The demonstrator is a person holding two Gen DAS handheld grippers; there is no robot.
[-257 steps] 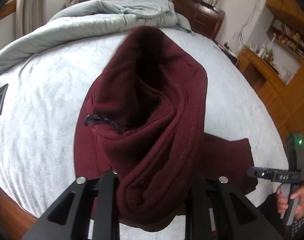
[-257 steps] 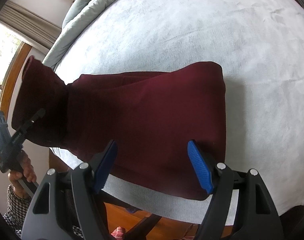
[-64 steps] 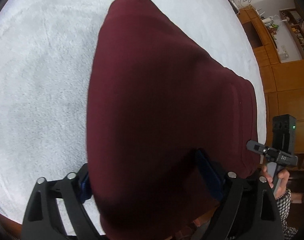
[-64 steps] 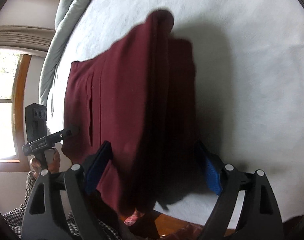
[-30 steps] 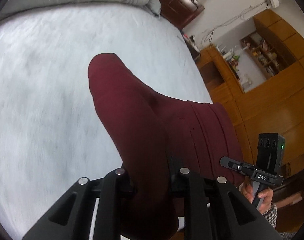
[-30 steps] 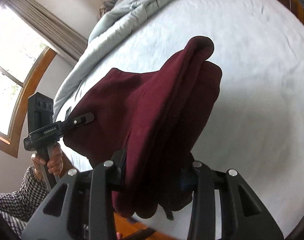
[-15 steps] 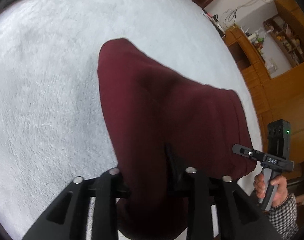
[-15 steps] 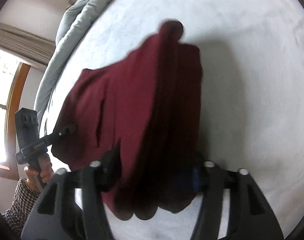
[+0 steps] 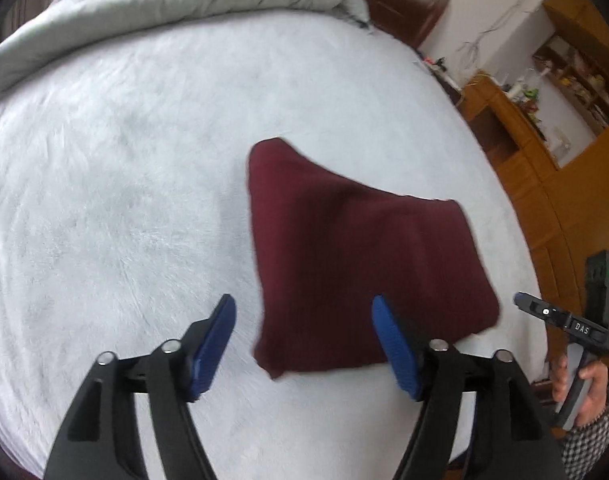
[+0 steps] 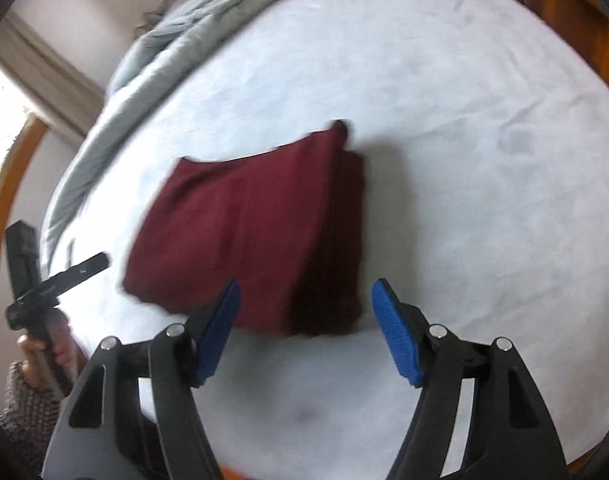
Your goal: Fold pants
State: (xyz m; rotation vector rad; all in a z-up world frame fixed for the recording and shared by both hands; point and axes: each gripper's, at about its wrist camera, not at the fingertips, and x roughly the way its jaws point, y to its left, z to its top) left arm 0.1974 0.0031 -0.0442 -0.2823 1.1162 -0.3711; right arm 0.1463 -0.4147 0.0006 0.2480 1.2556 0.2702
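The dark red pants (image 9: 360, 264) lie folded into a compact stack on the white bed sheet (image 9: 124, 208). They also show in the right wrist view (image 10: 260, 232), with the thicker folded edge on the right. My left gripper (image 9: 304, 320) is open and empty, hovering over the near left corner of the stack. My right gripper (image 10: 304, 304) is open and empty above the near right edge. Each gripper shows in the other's view, the right one (image 9: 576, 324) and the left one (image 10: 52, 284), both held off the bed's near edge.
A grey duvet (image 9: 164, 4) is bunched along the far side of the bed; it also shows in the right wrist view (image 10: 176, 36). A dark wooden headboard (image 9: 400, 4) and wooden cabinets (image 9: 544, 168) stand at the right. A window (image 10: 0, 120) is at the left.
Both grippers have opened and let go of the pants, then pulled back and up. The folded pants now lie flat on the sheet.
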